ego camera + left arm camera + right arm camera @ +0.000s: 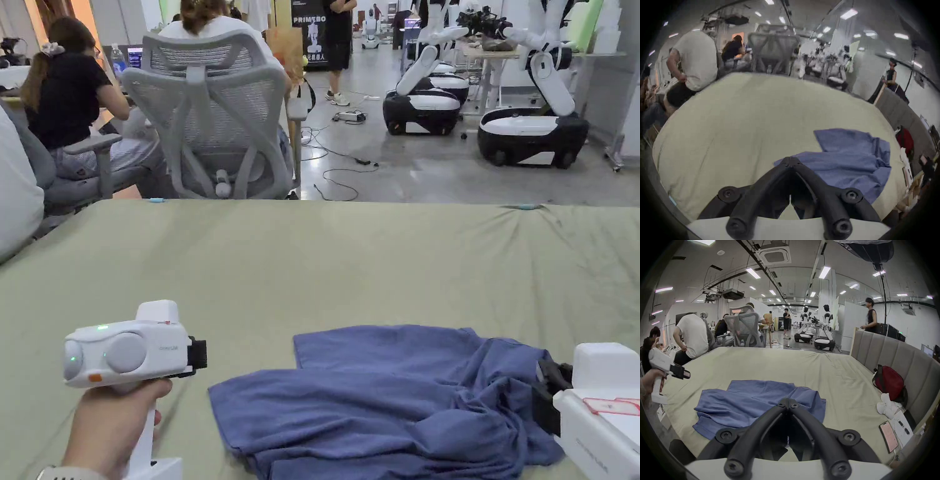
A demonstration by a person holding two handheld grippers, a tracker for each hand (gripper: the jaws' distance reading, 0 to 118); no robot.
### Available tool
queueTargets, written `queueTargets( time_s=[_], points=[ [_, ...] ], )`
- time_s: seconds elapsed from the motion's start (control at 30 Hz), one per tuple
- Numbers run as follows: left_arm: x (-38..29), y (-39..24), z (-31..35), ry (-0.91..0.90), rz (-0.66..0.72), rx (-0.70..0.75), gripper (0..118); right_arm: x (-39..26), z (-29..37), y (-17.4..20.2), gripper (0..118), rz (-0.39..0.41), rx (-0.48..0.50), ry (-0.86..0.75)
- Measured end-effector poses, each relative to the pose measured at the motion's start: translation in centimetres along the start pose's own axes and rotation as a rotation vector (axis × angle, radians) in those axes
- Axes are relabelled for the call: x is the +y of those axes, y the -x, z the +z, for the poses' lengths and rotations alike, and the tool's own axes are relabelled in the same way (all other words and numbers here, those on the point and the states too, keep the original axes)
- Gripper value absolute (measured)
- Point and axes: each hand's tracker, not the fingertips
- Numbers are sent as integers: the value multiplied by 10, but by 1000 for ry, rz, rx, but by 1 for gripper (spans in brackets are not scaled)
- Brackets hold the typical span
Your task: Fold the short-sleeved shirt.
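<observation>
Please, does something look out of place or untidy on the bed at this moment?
Yes. The blue shirt lies crumpled and bunched on the green sheet, with uneven folds rather than spread flat. A phone and papers also lie near the bed's edge.

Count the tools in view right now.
2. The left tool, held in a hand, sits left of the blue shirt. The right tool is at that garment's right end. Both are shut. None seems hidden.

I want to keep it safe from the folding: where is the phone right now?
In the right gripper view, the phone lies at the bed's right edge, beside papers, nearer the camera than the red bag.
</observation>
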Motion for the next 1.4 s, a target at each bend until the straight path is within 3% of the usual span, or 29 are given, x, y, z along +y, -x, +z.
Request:
queueTargets(
  time_s=[0.1, 0.13, 0.17, 0.2, 0.23, 0.33, 0.43, 0.47, 0.5, 0.53, 0.6, 0.77, 0.8, 0.87, 0.9, 0.93, 1.0, 1.03, 1.1, 1.13, 1.17, 1.2, 1.27, 1.3, 1.4],
  points=[
    [2, -13, -36, 83, -51, 19, 3, -2, -10, -8, 0, -11, -14, 16],
    [2, -16, -47, 89, -72, 37, 33, -3, -11, -13, 0, -12, -21, 21],
    [2, -20, -58, 105, -87, 42, 70, -4, -14, -16, 0, -14, -30, 27],
    [1, -22, -69, 129, -84, 38, 98, -5, -17, -20, 0, -16, -37, 34],
    [-3, -24, -79, 150, -78, 25, 108, -6, -19, -24, 0, -18, -43, 42],
    [-12, -26, -101, 208, -66, 50, 78, -12, -27, -39, 0, -21, -68, 66],
    [-33, -31, -117, 245, -141, 68, 72, -21, -38, -57, 0, -24, -96, 111],
    [-30, -26, -127, 232, -154, 70, 62, -24, -43, -63, 0, -24, -102, 127],
    [-20, -29, -117, 247, -147, 71, 40, -26, -48, -70, 0, -25, -107, 140],
    [-19, -34, -110, 242, -223, 49, 1, -30, -53, -76, 0, -23, -117, 152],
    [-13, -48, -88, 216, -295, 41, 0, -35, -71, -88, 0, -16, -129, 188],
    [6, -52, -49, 76, -244, -2, 0, -42, -118, -108, 1, -29, -55, 271],
    [9, -53, -43, 70, -243, -9, 0, -42, -127, -109, 10, -37, -52, 282],
    [12, -53, -36, 48, -241, -18, 0, -48, -153, -108, 79, -12, -43, 320],
    [13, -53, -33, 45, -244, -21, 0, -54, -167, -108, 104, 7, -41, 353],
    [15, -53, -31, 43, -248, -23, 0, -59, -180, -108, 117, 24, -56, 385],
    [14, -53, -31, 38, -247, -24, 0, -70, -200, -107, 112, 56, -60, 426],
    [14, -51, -32, 37, -243, -26, 0, -74, -207, -105, 99, 64, -34, 436],
    [14, -49, -35, 49, -238, -25, 0, -78, -212, -102, 62, 78, 51, 470],
    [12, -47, -38, 55, -244, -20, 0, -76, -209, -103, 58, 77, 17, 454],
    [12, -45, -38, 57, -252, -15, 0, -69, -205, -108, 41, 64, 27, 455],
    [12, -44, -38, 58, -258, -11, 0, -63, -199, -113, 5, 38, 18, 450],
    [11, -45, -29, 46, -267, -1, 0, -51, -182, -128, 0, -78, 57, 395],
    [13, -44, -25, 36, -270, 2, 0, -44, -175, -129, 0, -88, 78, 399],
    [21, -47, -11, -11, -311, 23, 0, -14, -148, -125, 0, 23, 15, 340]
  ],
)
